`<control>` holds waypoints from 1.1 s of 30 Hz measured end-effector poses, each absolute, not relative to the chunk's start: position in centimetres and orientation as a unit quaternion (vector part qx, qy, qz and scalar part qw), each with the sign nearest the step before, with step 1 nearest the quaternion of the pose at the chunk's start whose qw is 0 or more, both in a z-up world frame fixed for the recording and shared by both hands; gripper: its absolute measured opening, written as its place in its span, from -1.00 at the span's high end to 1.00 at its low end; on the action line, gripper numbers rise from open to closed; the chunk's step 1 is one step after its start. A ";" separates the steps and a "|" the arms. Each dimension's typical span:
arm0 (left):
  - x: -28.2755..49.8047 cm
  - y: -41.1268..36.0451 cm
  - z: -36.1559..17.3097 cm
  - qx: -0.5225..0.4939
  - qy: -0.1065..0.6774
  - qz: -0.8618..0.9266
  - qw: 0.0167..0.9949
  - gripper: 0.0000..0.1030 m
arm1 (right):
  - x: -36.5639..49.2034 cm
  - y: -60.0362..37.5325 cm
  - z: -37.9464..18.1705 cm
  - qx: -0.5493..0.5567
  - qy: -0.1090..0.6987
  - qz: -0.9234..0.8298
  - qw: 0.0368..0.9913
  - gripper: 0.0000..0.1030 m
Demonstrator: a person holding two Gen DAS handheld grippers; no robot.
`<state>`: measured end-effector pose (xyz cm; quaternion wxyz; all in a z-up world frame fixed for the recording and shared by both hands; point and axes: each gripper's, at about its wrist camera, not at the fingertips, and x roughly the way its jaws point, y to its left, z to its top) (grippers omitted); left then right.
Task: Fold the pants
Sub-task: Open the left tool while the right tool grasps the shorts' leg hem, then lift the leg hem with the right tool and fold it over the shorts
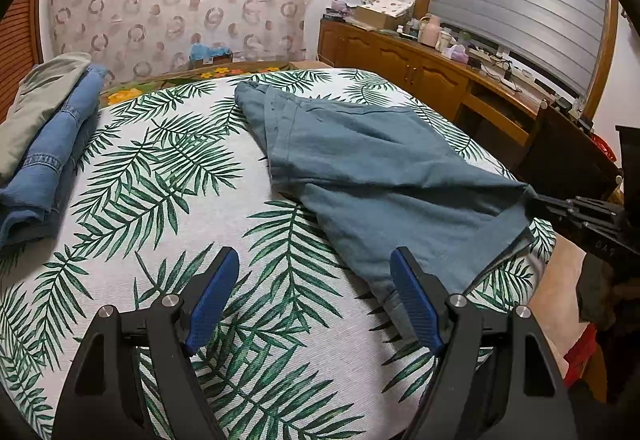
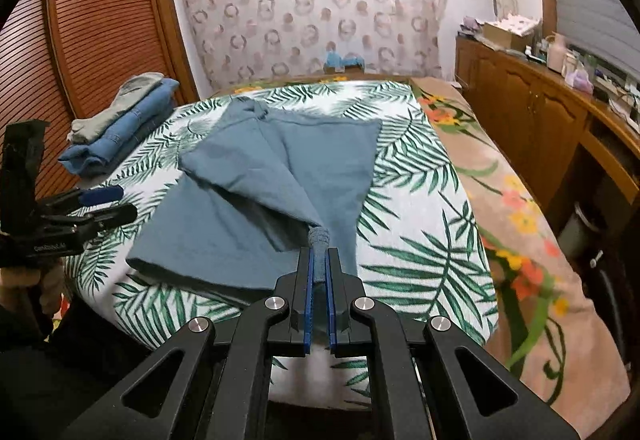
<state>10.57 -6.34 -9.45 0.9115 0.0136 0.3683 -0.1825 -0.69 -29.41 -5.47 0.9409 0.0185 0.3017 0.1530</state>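
The right gripper (image 2: 319, 260) is clamped on a bunched corner of the teal pants (image 2: 256, 200), lifting that fold off the leaf-print sheet (image 2: 420, 240) near the bed's front edge. The left gripper (image 2: 108, 204) hovers by the left edge, fingers apart and empty. Folded denim and grey clothes (image 2: 120, 124) sit stacked at the far left corner.

Bed with a palm-leaf print cover (image 2: 420, 200) over a floral blanket (image 2: 516, 224). Teal pants (image 2: 248, 176) lie spread on the cover directly ahead of the right gripper (image 2: 319, 260). Far left of it, by the bed's edge, folded denim jeans (image 2: 120, 132) under a grey-green folded garment (image 2: 120, 100).
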 end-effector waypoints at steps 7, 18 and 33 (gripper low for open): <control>10.7 -6.3 -9.6 0.013 0.369 -0.180 0.912 -0.53 | -0.3 -30.2 -5.0 0.018 0.318 0.158 0.935 0.90; 10.7 -5.6 -9.8 0.006 0.366 -0.177 0.914 -0.53 | -1.3 -30.4 -4.8 0.021 0.333 0.164 0.928 0.90; 11.7 -3.0 -8.1 0.020 0.290 -0.128 0.948 -0.53 | -0.3 -31.2 -3.7 0.014 0.310 0.131 0.941 0.03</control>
